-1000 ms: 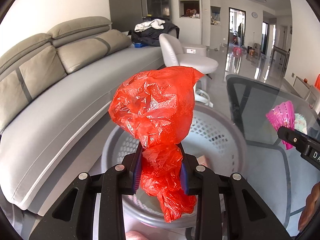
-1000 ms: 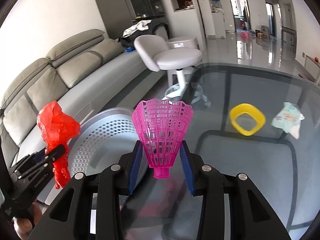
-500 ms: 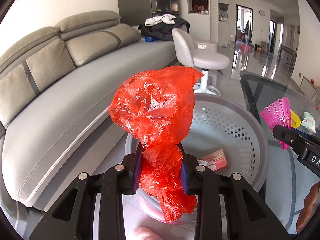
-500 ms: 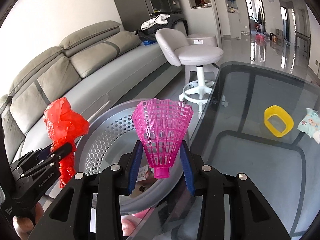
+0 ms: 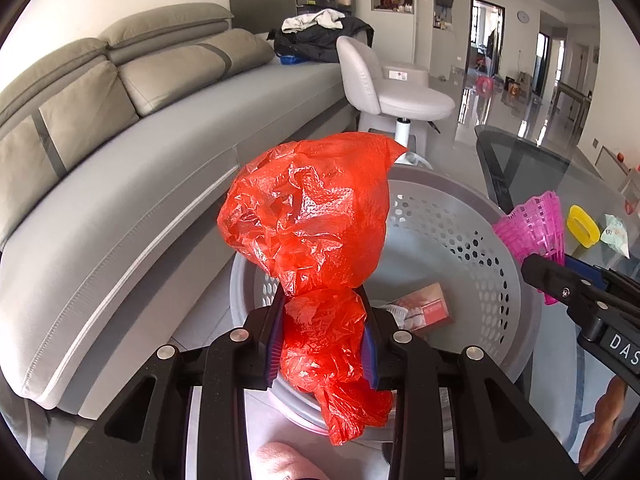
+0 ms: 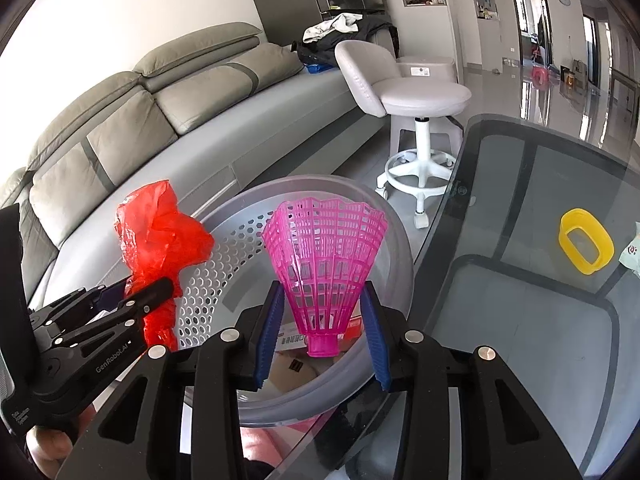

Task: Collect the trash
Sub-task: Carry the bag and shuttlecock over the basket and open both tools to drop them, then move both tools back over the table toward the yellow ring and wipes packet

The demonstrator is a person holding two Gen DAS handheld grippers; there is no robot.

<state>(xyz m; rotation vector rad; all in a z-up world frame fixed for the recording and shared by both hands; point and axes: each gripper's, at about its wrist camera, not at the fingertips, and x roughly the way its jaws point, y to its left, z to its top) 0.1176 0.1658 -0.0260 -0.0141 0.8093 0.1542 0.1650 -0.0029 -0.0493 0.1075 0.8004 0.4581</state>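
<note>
My left gripper (image 5: pixel 322 336) is shut on a crumpled red plastic bag (image 5: pixel 312 232) and holds it over the near rim of a grey perforated basket (image 5: pixel 472 240). My right gripper (image 6: pixel 322 332) is shut on a pink plastic shuttlecock (image 6: pixel 326 260), held above the basket (image 6: pixel 224 256) at the glass table's edge. A red and white carton (image 5: pixel 424 312) lies inside the basket. The red bag (image 6: pixel 160 236) and left gripper (image 6: pixel 132 300) show at the left of the right wrist view. The shuttlecock (image 5: pixel 536 232) shows at the right of the left wrist view.
A dark glass table (image 6: pixel 520 320) carries a yellow ring (image 6: pixel 586 246) and a crumpled wrapper (image 5: pixel 618 234). A grey sofa (image 5: pixel 120 168) runs along the left. A white swivel stool (image 6: pixel 416 100) stands beyond the basket.
Both grippers have moved forward and over the basket, with the bag and the shuttlecock still held. The basket's inside and the carton have come into view.
</note>
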